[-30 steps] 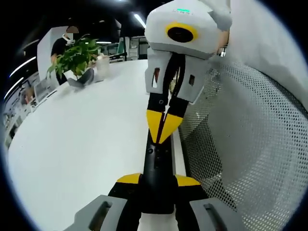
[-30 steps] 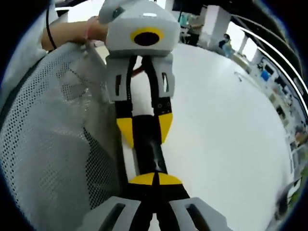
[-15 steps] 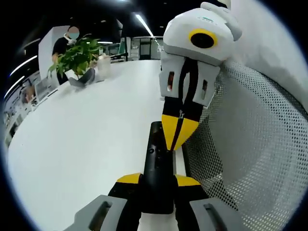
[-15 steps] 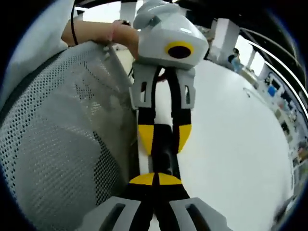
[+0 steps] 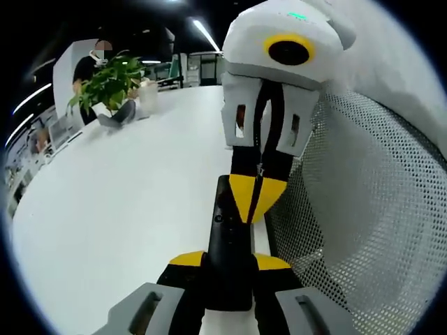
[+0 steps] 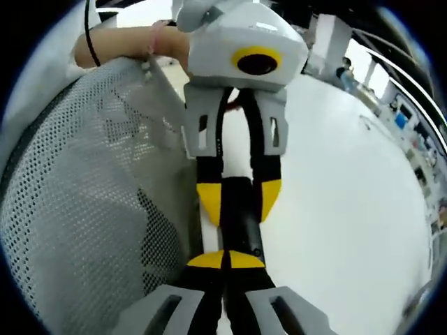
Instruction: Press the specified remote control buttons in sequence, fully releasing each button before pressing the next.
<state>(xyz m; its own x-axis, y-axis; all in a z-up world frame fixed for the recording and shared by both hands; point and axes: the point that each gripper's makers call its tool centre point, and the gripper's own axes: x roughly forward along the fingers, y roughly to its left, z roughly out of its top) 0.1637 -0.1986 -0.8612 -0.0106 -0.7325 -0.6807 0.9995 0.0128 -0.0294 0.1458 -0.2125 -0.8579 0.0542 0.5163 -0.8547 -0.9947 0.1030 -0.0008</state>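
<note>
Remote (image 5: 227, 244) clamped between left gripper (image 5: 229, 262) jaws above white table (image 5: 126, 202); right gripper (image 5: 257, 200) tips together, touching remote's top.

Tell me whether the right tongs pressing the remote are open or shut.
Shut: in the left gripper view, the right tongs have yellow tips meeting in a point on the black remote, held by the left tongs.

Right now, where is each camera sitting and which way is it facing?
Left gripper view: rides the left gripper, which clamps the remote; looks along it over the white table toward a plant, with the right gripper facing it.
Right gripper view: rides the right gripper, jaws shut, looking back at the left gripper and the hand holding it.
Shared: remote, both grippers, table, mesh chair back. The cameras face each other.
</note>
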